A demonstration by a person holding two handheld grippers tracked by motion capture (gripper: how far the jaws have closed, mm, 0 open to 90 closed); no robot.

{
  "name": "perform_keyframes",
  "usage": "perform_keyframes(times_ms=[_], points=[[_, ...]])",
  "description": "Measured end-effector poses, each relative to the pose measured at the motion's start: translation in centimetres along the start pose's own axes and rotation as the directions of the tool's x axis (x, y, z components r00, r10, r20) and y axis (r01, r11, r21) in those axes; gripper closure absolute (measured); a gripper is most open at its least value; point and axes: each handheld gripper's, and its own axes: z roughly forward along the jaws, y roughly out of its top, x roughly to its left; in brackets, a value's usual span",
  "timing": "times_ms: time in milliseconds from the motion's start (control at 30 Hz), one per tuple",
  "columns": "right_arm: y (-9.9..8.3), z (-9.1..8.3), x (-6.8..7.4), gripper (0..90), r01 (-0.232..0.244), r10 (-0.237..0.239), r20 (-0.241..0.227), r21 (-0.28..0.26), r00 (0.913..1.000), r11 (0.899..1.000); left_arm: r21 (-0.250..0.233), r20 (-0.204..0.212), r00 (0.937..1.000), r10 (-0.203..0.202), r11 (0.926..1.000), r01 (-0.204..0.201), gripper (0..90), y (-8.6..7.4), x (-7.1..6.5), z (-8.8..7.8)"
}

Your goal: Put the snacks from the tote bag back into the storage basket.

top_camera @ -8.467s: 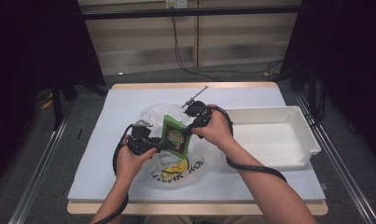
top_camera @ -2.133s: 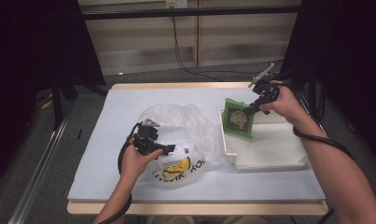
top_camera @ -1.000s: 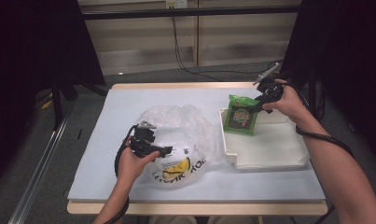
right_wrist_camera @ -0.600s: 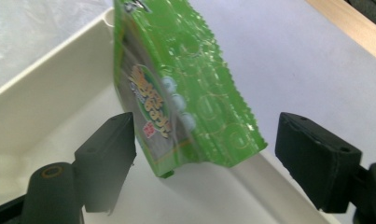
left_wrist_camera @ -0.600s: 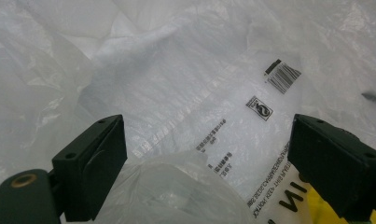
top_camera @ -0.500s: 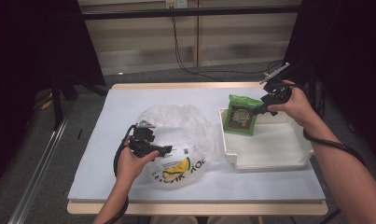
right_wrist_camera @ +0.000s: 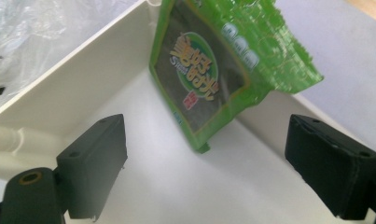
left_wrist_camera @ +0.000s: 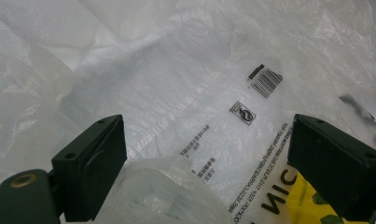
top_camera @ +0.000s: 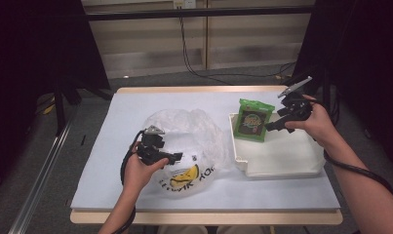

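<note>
The green packet (top_camera: 253, 120) is a flat, crinkled foil pouch with a dark printed panel and a round yellow-lettered logo; its top edge is serrated. It stands nearly upright in the white tray (top_camera: 282, 161), leaning against the wall at the tray's 10 o'clock corner. The tray is smooth, shallow, rectangular plastic with a rolled rim. At the table's 7 o'clock lies a clear plastic bag (top_camera: 184, 129), thin, wrinkled and puffed up, printed with a yellow face, black lettering and a barcode. The table (top_camera: 126, 112) carries a pale blue-grey sheet over a wooden edge; grey floor, cables and dark curtains surround it. The right gripper (top_camera: 274, 125), at the packet's 3 o'clock, has just been opening; its jaws stand wide, nothing between them. The left gripper (top_camera: 177, 157) rests on the bag, jaws apart, film bunched between them.
</note>
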Motion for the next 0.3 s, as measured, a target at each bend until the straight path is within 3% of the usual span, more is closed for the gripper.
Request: perform_keyframes(times_ms=[233,267,300], points=[[-1.6,-0.6,0.9,10.3,-0.019,0.018,-0.017,-0.058,0.9997,0.998,-0.02,-0.002,0.9998,-0.021,0.9996,0.02,11.0,0.1,-0.2,0.1],[-1.8,-0.7,1.1,10.1,-0.029,0.027,-0.021,-0.065,0.9994,0.997,-0.018,-0.007,0.9999,-0.015,0.9997,0.015,10.8,0.1,-0.2,0.1],[-2.0,-0.8,1.2,9.9,-0.038,0.036,-0.024,-0.068,0.9991,0.997,0.009,-0.001,0.9999,0.017,0.9998,-0.017,10.7,0.2,0.0,-0.1]])
